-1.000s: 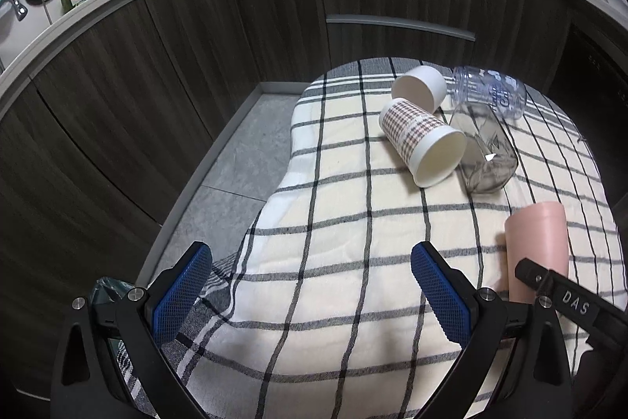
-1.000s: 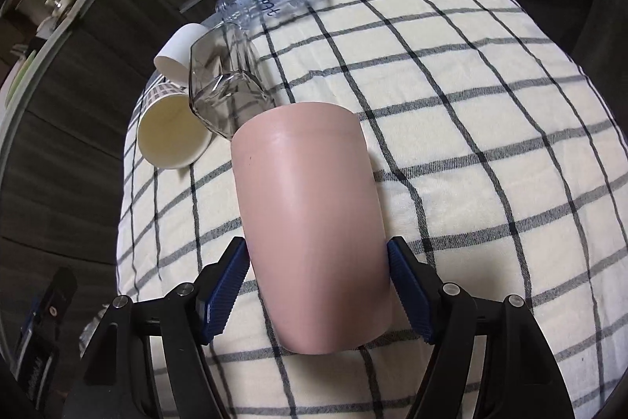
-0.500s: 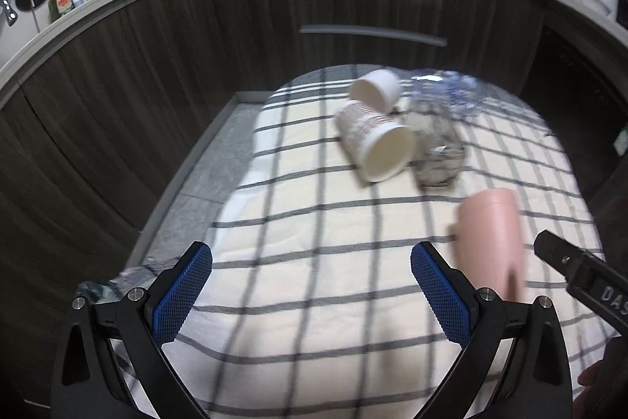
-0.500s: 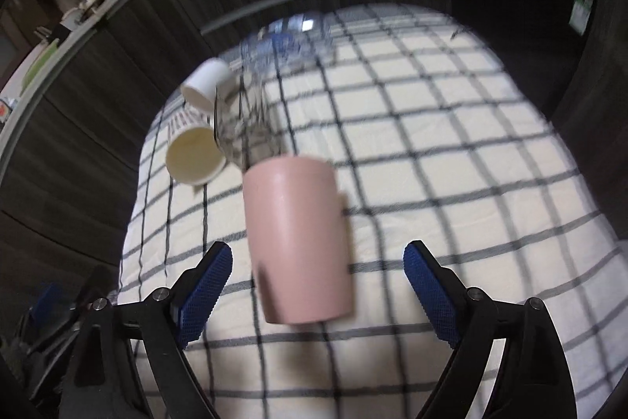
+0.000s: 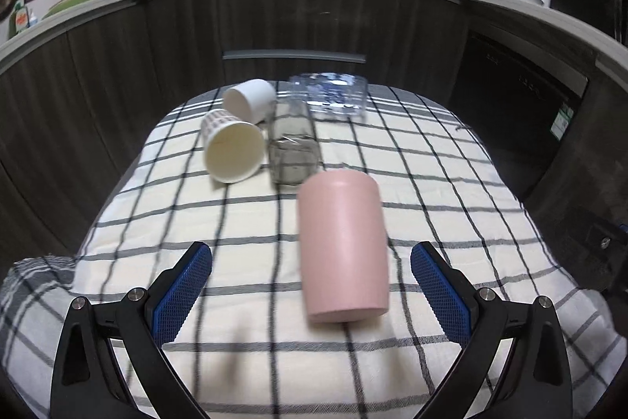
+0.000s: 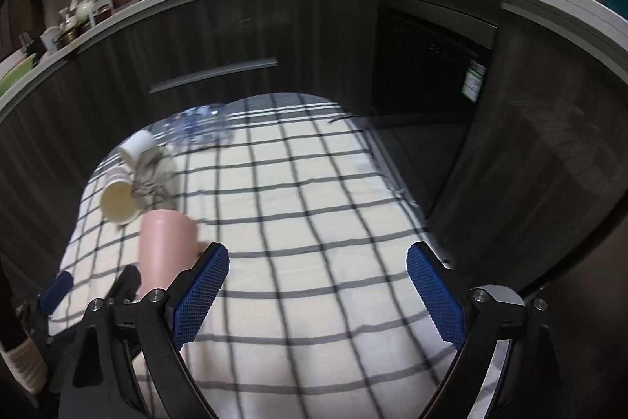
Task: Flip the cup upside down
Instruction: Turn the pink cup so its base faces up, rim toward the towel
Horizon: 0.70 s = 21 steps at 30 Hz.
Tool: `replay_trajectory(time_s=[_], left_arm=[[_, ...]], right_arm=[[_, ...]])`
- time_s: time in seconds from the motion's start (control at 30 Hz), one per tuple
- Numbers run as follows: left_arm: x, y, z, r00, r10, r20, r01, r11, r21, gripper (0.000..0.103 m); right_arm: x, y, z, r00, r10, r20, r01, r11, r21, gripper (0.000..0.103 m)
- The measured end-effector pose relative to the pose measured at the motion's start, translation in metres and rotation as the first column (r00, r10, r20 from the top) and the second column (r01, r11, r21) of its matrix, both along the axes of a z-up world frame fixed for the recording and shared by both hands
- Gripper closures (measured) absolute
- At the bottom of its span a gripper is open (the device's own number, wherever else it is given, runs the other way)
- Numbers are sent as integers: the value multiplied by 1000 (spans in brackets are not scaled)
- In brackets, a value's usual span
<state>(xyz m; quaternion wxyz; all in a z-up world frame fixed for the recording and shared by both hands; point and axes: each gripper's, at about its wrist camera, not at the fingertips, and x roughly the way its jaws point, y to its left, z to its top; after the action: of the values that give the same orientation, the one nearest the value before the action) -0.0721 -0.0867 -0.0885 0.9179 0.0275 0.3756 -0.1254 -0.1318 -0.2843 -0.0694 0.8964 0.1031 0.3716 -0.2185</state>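
A pink cup (image 5: 342, 242) stands mouth down on the checked cloth (image 5: 451, 183), its closed base on top. It also shows in the right wrist view (image 6: 163, 248), left of my gripper. My left gripper (image 5: 310, 295) is open and empty, its blue pads either side of the cup's lower part, without touching. My right gripper (image 6: 318, 291) is open and empty, pulled back to the right of the cup.
A patterned paper cup (image 5: 231, 150), a white cup (image 5: 249, 99), a glass jar (image 5: 292, 150) and a clear plastic tub (image 5: 327, 97) lie on their sides at the cloth's far end. Dark cabinets (image 5: 157, 38) ring the table. The cloth's right half (image 6: 314, 183) is bare.
My right gripper opened, let go of the pink cup and drew back to the right. My left gripper swung right, so the cup now sits between its pads.
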Motion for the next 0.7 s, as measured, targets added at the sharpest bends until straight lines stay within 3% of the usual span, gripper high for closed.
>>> replay_trajectory(time_s=[0.33, 0.6, 0.7], left_arm=[[10, -15, -42, 998, -20, -59, 20, 1000, 12, 8], [14, -17, -57, 993, -60, -99, 59, 998, -14, 38], [14, -18, -57, 993, -67, -98, 66, 998, -12, 38]], right_arm=[[1, -21, -30, 998, -35, -55, 40, 996, 85, 11], [7, -17, -40, 996, -14, -86, 22, 995, 95, 11], [8, -15, -40, 996, -9, -90, 17, 996, 89, 11]])
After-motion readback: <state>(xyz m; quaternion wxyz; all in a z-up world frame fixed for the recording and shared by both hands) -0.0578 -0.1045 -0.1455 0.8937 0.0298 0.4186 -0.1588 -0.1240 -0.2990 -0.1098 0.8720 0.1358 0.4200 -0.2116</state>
